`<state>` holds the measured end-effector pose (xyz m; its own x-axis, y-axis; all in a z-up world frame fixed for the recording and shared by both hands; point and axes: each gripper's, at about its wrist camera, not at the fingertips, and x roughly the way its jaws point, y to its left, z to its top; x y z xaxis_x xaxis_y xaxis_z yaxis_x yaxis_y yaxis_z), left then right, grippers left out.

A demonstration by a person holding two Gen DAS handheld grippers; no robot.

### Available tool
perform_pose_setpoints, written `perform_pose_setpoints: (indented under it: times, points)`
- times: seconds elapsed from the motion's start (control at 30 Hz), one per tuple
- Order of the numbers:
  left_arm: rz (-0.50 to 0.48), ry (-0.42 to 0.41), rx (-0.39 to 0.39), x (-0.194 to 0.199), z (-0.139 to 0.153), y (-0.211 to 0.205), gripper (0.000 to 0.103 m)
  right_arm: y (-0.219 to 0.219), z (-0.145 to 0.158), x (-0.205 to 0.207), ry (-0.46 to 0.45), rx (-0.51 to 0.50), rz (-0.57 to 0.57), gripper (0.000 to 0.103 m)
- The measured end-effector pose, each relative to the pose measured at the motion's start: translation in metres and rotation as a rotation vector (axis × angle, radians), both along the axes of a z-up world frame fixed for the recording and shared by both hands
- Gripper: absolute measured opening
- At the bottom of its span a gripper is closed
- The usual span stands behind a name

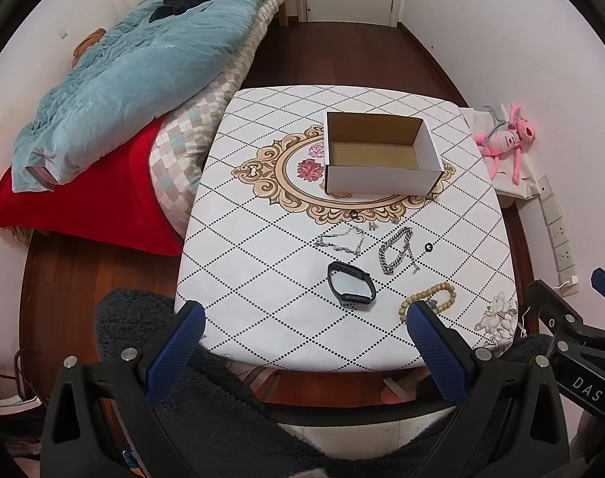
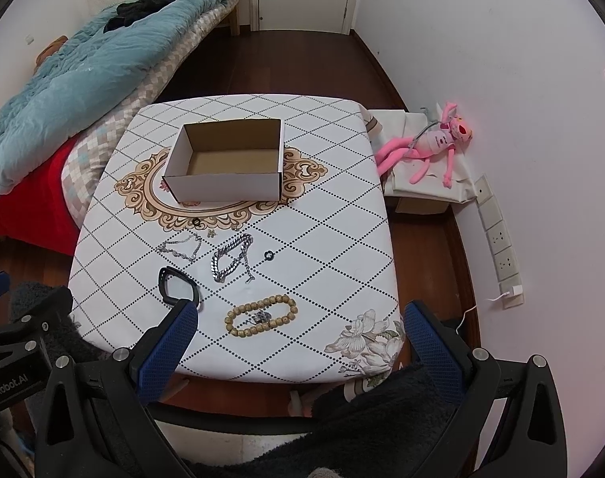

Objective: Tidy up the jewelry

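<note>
An empty white cardboard box (image 1: 378,155) (image 2: 226,163) stands open on the patterned table (image 1: 262,263) (image 2: 322,247). In front of it lie a thin silver bracelet (image 1: 342,239) (image 2: 181,247), a chunky silver chain (image 1: 396,251) (image 2: 230,257), a black watch band (image 1: 352,286) (image 2: 179,283), a wooden bead bracelet (image 1: 428,298) (image 2: 260,315), and small rings (image 1: 428,247) (image 2: 268,255). My left gripper (image 1: 302,314) is open and empty above the table's near edge. My right gripper (image 2: 298,314) is open and empty, just short of the bead bracelet.
A bed with a blue quilt (image 1: 135,75) and red blanket (image 1: 87,207) borders the table's left side. A pink plush toy (image 2: 434,143) lies on a covered box at the right. Wall sockets (image 2: 501,239) run along the right wall.
</note>
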<state>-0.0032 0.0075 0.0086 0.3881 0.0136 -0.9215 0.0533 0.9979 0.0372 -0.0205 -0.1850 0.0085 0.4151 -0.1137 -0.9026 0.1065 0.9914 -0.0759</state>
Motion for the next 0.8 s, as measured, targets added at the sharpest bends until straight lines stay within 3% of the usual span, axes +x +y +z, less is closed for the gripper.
perform_pose_setpoints:
  times: [0.8]
  points:
    - [-0.005, -0.002, -0.005, 0.0010, 0.0065, -0.0066, 0.103, -0.0026, 0.0043, 0.0004, -0.005, -0.002, -0.001, 0.103]
